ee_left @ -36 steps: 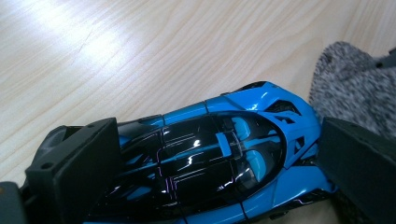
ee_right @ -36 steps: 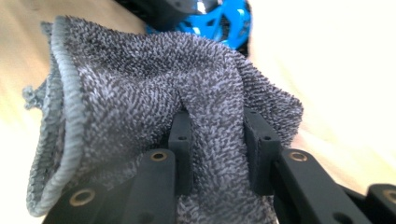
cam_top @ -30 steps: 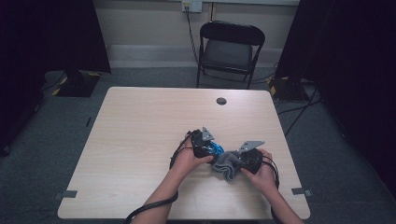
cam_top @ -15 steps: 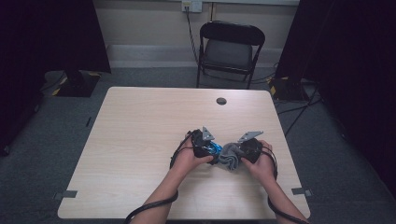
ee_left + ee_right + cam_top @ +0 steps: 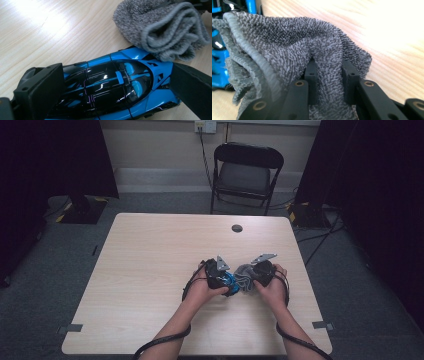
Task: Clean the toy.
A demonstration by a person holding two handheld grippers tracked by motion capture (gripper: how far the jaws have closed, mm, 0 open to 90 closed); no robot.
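A blue and black toy car (image 5: pixel 112 85) lies on the wooden table (image 5: pixel 150 270), and my left gripper (image 5: pixel 116 86) is shut on it, one black jaw against each end. In the high view the car (image 5: pixel 229 281) sits just right of the left hand. My right gripper (image 5: pixel 329 67) is shut on a bunched grey terry cloth (image 5: pixel 287 50), with the fabric pinched between its jaws. The cloth (image 5: pixel 245 277) rests against the car's far side. It also shows at the top right of the left gripper view, cloth (image 5: pixel 162 27) touching the car's blue edge.
A small dark round object (image 5: pixel 237 228) lies near the table's far edge. A black folding chair (image 5: pixel 245 170) stands behind the table. Cables trail from both grippers off the near edge. Bare tabletop stretches to the left.
The right gripper has carried the cloth away from the near edge and up against the car. The left gripper and car have stayed put.
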